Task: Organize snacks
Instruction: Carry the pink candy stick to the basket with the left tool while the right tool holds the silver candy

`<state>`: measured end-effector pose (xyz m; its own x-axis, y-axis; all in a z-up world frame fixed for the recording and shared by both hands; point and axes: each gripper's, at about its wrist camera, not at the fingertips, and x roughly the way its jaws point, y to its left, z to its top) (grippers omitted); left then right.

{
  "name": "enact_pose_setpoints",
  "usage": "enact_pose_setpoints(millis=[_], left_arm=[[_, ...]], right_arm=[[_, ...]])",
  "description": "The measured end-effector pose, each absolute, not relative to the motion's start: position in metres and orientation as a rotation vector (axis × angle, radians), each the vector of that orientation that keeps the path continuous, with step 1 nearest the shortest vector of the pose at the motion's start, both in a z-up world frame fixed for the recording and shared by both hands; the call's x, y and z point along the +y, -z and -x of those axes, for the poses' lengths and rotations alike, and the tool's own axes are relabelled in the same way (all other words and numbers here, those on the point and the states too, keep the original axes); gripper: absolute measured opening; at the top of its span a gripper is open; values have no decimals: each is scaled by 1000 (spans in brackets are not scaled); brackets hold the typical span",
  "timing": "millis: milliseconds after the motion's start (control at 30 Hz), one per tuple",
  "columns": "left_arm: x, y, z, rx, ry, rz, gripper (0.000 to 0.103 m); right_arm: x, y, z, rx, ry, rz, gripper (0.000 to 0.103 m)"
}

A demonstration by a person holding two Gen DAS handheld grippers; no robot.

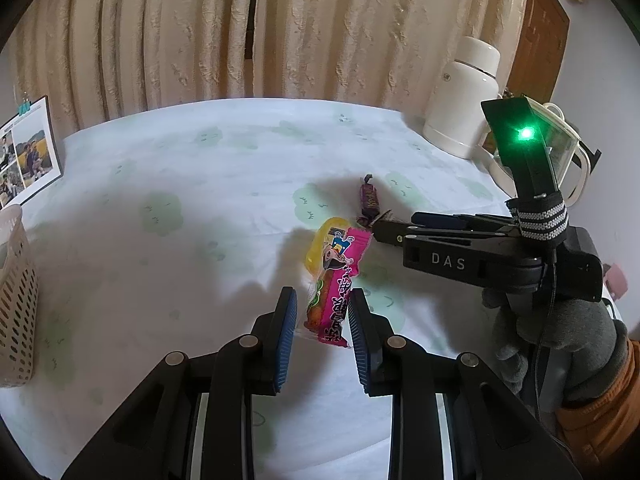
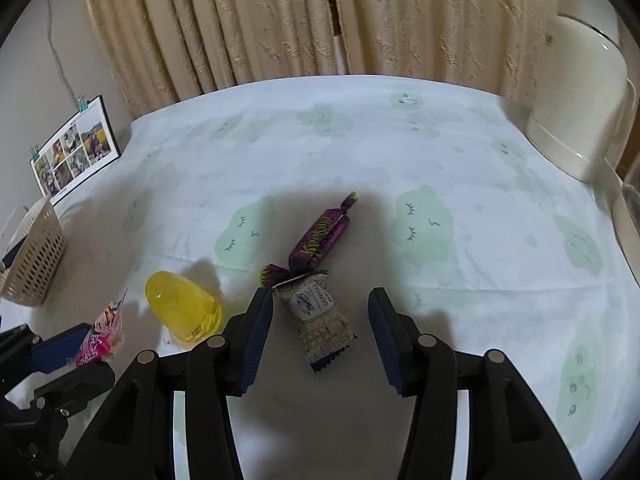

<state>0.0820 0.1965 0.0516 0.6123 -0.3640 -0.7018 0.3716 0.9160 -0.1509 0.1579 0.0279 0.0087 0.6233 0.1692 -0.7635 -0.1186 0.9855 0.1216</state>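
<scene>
A pink snack packet (image 1: 334, 292) lies lengthwise between the blue pads of my left gripper (image 1: 323, 320), and both pads touch its edges. Its far end overlaps a yellow jelly cup (image 1: 318, 248). In the right wrist view, a beige wrapped candy bar (image 2: 318, 320) lies on the tablecloth between the wide-apart fingers of my right gripper (image 2: 320, 292). Neither finger touches it. A purple twisted candy (image 2: 320, 240) lies just beyond it, end to end. The yellow jelly cup (image 2: 184, 308) and the pink packet (image 2: 102, 336) are off to the left.
A perforated beige basket (image 1: 16, 300) stands at the table's left edge, with a photo calendar (image 1: 28, 148) behind it. A white thermos jug (image 1: 464, 100) and a clear container (image 1: 562, 148) stand at the back right. Curtains hang behind the table.
</scene>
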Motion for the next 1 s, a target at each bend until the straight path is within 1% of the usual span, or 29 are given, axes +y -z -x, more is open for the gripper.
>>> enact_pose_setpoints(millis=[67, 100, 133, 567, 1000], left_arm=[[196, -51, -83, 808, 419, -7, 28], [196, -51, -83, 809, 416, -5, 28], [196, -51, -83, 809, 414, -3, 28], [206, -54, -87, 793, 380, 36, 28], [250, -78, -90, 696, 240, 108, 28]], right_arm=[[30, -9, -157, 882, -164, -40, 27], [30, -9, -156, 881, -162, -32, 21], [31, -9, -156, 881, -168, -31, 20], [1, -19, -136, 815, -176, -263, 20], [3, -23, -128, 782, -197, -281, 20]])
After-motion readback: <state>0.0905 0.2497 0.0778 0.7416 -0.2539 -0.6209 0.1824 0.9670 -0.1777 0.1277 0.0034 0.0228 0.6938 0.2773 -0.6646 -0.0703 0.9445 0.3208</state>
